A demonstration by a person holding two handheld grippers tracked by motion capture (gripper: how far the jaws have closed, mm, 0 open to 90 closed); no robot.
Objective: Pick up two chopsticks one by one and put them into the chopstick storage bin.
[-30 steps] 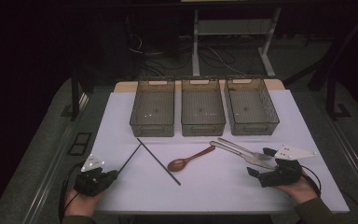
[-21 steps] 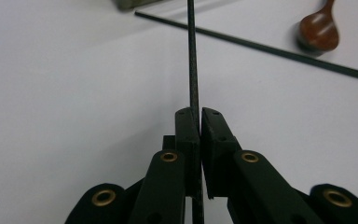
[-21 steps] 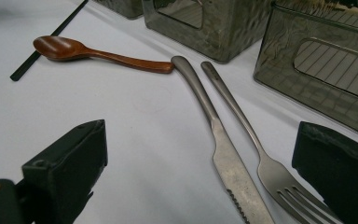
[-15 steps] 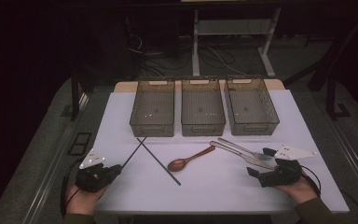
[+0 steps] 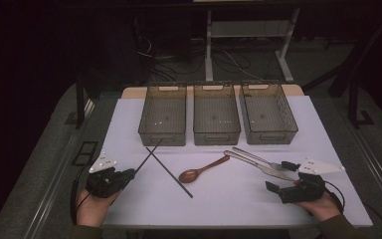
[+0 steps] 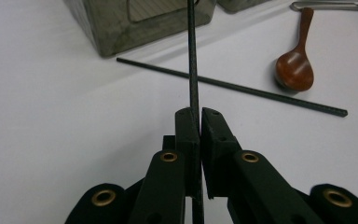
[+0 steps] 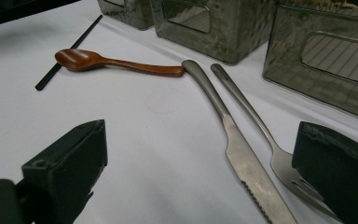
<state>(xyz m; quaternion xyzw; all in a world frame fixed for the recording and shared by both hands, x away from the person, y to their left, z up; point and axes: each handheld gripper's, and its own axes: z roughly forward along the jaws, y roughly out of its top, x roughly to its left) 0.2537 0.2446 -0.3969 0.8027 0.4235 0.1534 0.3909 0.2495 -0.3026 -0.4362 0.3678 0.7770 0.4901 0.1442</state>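
**Left gripper holds one chopstick at the sorting table**

White sheeting covers the table, with dark floor and cables behind it. Taking the wooden spoon at the middle of the sheet as the landmark, the left gripper sits well to its left, near the sheet's left front edge. Its jaws are pinched tight on a black chopstick, which rises off the sheet and points toward the left bin. A second chopstick lies flat just left of the spoon, crossing under the held one. Behind the spoon stand three clear bins in a row: left, middle and right. Just right of the spoon's handle lie a knife and a fork side by side, the knife's handle end touching the spoon's handle tip. Farther right, the right gripper rests on the sheet with its jaws wide apart and nothing between the pads, its far jaw just beside the fork's tines.
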